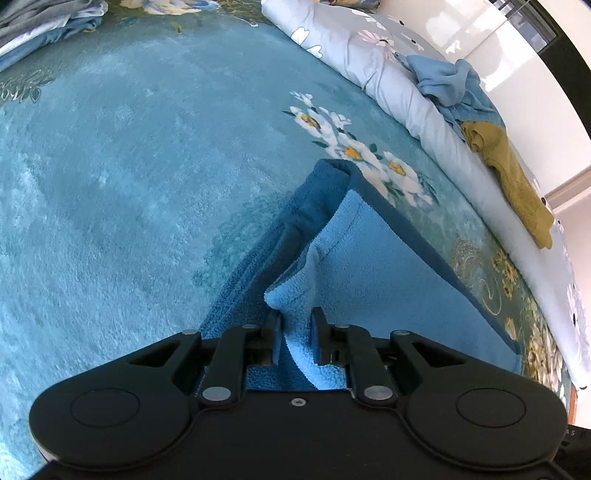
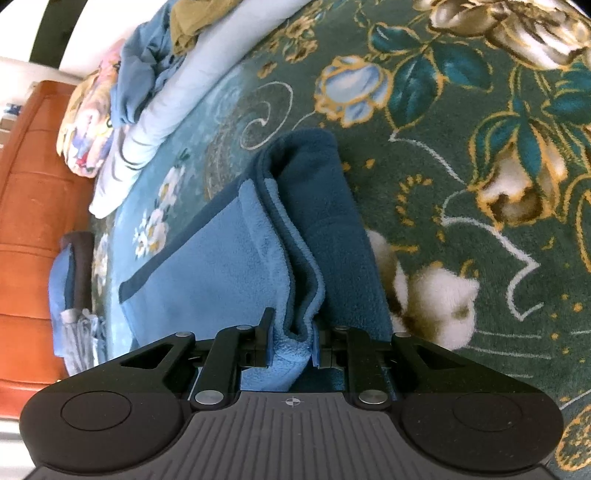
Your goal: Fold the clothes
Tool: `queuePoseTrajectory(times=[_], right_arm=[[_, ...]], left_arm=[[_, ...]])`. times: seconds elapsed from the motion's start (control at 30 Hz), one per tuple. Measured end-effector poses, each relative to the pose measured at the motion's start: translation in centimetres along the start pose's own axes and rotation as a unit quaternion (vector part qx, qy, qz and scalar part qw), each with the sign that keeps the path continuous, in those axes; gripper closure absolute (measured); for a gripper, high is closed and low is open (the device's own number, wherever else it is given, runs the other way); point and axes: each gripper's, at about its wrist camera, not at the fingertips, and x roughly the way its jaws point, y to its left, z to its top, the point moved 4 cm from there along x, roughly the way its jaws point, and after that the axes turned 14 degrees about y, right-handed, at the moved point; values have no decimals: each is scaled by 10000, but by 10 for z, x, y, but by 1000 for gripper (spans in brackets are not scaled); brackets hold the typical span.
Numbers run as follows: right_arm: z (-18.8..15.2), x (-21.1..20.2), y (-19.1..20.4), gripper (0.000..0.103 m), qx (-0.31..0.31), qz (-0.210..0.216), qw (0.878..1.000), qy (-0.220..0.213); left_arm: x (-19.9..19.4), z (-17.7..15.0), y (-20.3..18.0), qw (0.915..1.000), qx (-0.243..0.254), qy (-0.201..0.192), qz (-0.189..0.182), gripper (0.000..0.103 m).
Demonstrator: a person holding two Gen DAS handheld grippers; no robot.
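A two-tone fleece garment (image 1: pixel 369 266), light blue on one face and dark blue on the other, lies partly folded on a teal floral blanket (image 1: pixel 129 166). My left gripper (image 1: pixel 297 332) is shut on a raised light-blue fold at the garment's near edge. In the right wrist view the same garment (image 2: pixel 221 258) shows a dark-blue layer folded over along its right side. My right gripper (image 2: pixel 291 338) is shut on a bunched edge of light and dark layers. Both gripped edges are lifted slightly off the blanket (image 2: pixel 461 147).
A rolled pale floral duvet (image 1: pixel 369 62) runs along the blanket's far side, with a crumpled blue garment (image 1: pixel 447 85) and a mustard garment (image 1: pixel 517 181) on it. More clothes are piled at the top left (image 1: pixel 44 22). Orange-brown wooden furniture (image 2: pixel 33 221) stands beyond the bed.
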Motion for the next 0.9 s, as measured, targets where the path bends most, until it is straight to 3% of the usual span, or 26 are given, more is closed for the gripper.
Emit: queuePoseTrajectory(times=[0.1, 0.13, 0.27, 0.37, 0.43, 0.5, 0.6, 0.67, 0.7, 0.8, 0.9], right_arm=[[-3, -6, 8, 79, -187, 43, 9998, 59], [-5, -9, 12, 70, -296, 15, 9995, 64], [-15, -23, 20, 56, -770, -168, 9969, 58], [-20, -36, 19, 36, -970, -231, 9950, -74], [-20, -41, 15, 17, -1026, -203, 9945, -78], [-20, -43, 7, 16, -1006, -228, 9947, -50], [-17, -46, -6, 11, -847, -271, 9960, -104], [-16, -45, -14, 9, -749, -205, 9969, -134], [-15, -45, -17, 2, -699, -172, 9973, -147], [-12, -42, -24, 1, -687, -110, 9974, -189], [-9, -36, -30, 0, -567, 130, 9982, -138]], left_arm=[[-14, -3, -6, 9998, 150, -112, 122, 85], [-19, -5, -8, 9994, 255, -141, 210, 83], [-41, -13, -15, 9962, 641, -230, 547, 60], [-52, -13, -24, 9926, 935, -320, 702, 56], [-54, -11, -32, 9920, 1031, -367, 622, 44], [-53, -7, -42, 9923, 1074, -412, 457, 27], [-41, -4, -61, 9919, 1200, -368, 210, 15], [-30, -4, -74, 9910, 1307, -261, 97, 12], [-25, -4, -80, 9905, 1355, -212, 48, 10], [-12, -6, -93, 9879, 1545, -120, 47, 2], [-1, -8, -103, 9851, 1716, -54, 109, 2]])
